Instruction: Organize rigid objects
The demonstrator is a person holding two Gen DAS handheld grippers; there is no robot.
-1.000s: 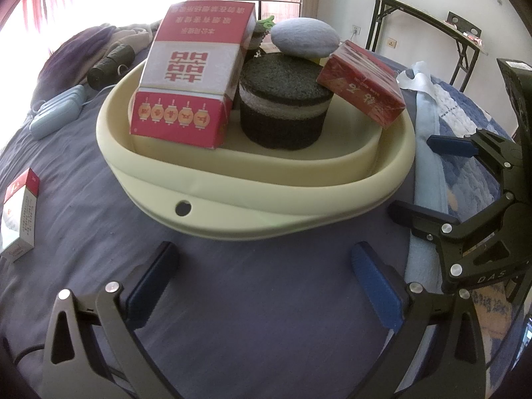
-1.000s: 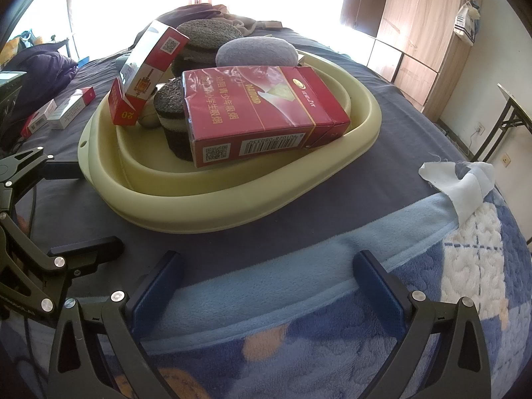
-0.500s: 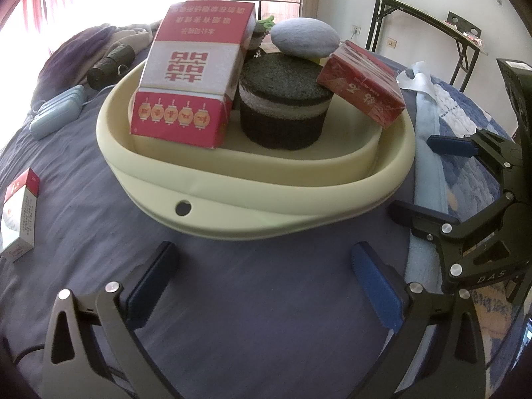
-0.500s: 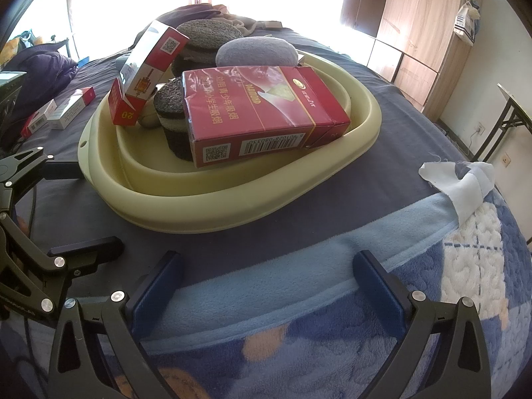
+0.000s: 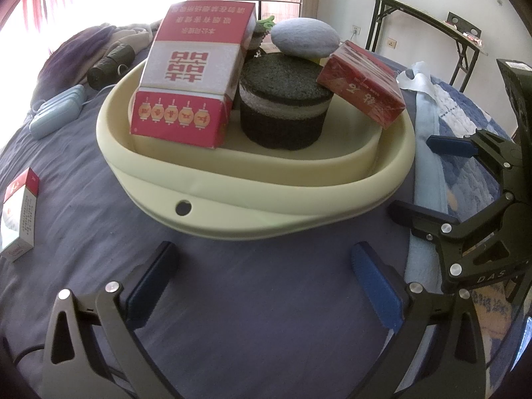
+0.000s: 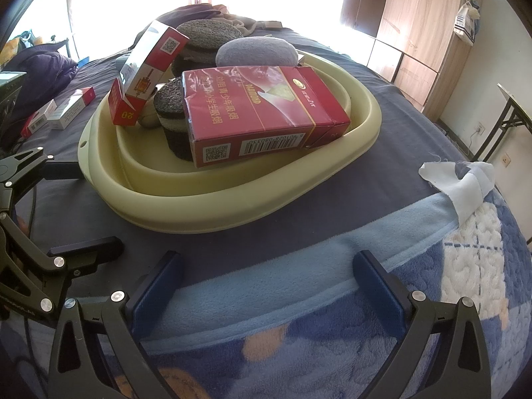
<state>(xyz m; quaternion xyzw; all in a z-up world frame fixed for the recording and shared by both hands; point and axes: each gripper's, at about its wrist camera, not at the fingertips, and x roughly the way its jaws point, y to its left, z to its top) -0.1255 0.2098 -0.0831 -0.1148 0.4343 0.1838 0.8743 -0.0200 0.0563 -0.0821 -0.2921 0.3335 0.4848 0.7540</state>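
Left wrist view, left to right: a small red-and-white pack [image 5: 20, 214] lay on the dark bed sheet [image 5: 249, 299], well apart from the cream basin [image 5: 266, 196]. In the basin: a red-and-white box [image 5: 193, 83] with a lantern row, propped tilted at the left; a dark round sponge [image 5: 282, 106] in the middle; a grey pad [image 5: 304, 38] behind it; a red carton [image 5: 362, 83] tilted on the right rim. Left tongs [image 5: 262, 282] were apart, empty, low over the sheet just in front of the basin. Right tongs [image 5: 429, 179] were apart too, empty, beside the basin's right side.

Right wrist view: more small packs [image 6: 60, 109] lay on the bed at far left. The tilted box showed "20" and a QR code. The carton read "DIAMOND", with a barcode and QR code on its side. A second dark sponge [image 6: 207, 33] sat at the back of the basin. A white cloth scrap [image 6: 462, 183] lay on the blue patterned blanket [image 6: 332, 332] to the right.
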